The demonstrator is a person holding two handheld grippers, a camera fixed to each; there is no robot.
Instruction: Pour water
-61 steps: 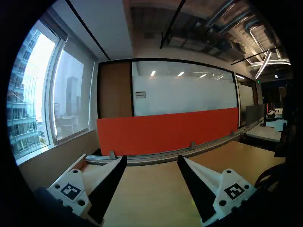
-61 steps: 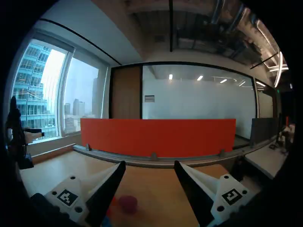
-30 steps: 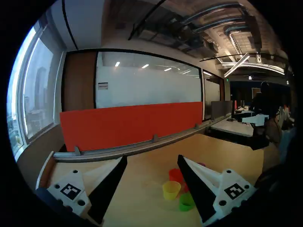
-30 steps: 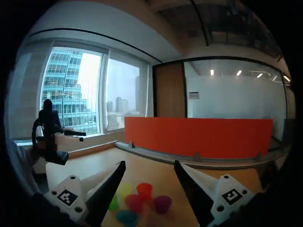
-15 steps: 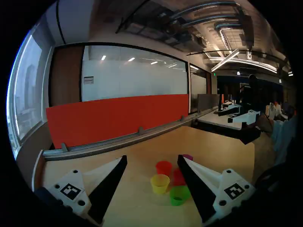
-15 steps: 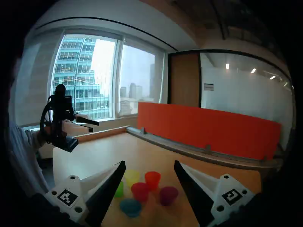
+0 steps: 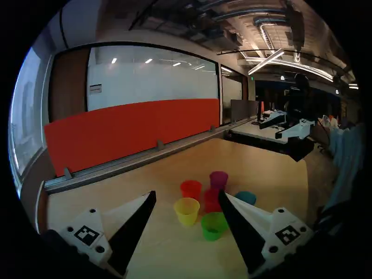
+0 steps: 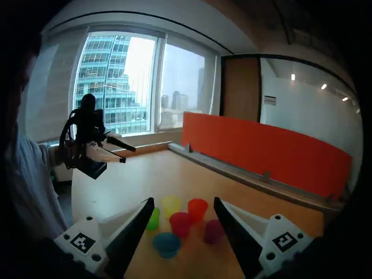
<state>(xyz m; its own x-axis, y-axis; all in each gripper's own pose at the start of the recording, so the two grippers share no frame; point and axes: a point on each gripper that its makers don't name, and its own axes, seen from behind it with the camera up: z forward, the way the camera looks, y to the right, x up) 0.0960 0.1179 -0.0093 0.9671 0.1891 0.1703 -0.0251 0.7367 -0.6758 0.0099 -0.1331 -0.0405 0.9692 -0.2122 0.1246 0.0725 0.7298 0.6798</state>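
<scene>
Several small plastic cups stand clustered on the wooden table [image 7: 260,172]: orange [image 7: 190,188], purple [image 7: 218,179], red [image 7: 211,200], yellow [image 7: 186,210], green [image 7: 213,225] and blue [image 7: 245,197]. My left gripper [image 7: 186,193] is open above and in front of them, holding nothing. The right gripper view shows the same yellow [image 8: 170,204], orange [image 8: 197,208], red [image 8: 180,223], green [image 8: 153,218], blue [image 8: 166,242] and purple [image 8: 214,230] cups, between and just below the fingers of my open right gripper [image 8: 183,200]. I cannot tell what the cups contain.
An orange divider panel [image 7: 130,130] on a metal rail runs along the table's far edge. Large windows [image 8: 116,88] line one wall. A hand holds the left gripper [image 8: 130,156] off to the side; the right gripper [image 7: 269,131] shows farther off by other desks.
Both views have swung and tilted down from the wall to the table. The cups have come into sight and now sit nearer the fingers. Both grippers stayed open.
</scene>
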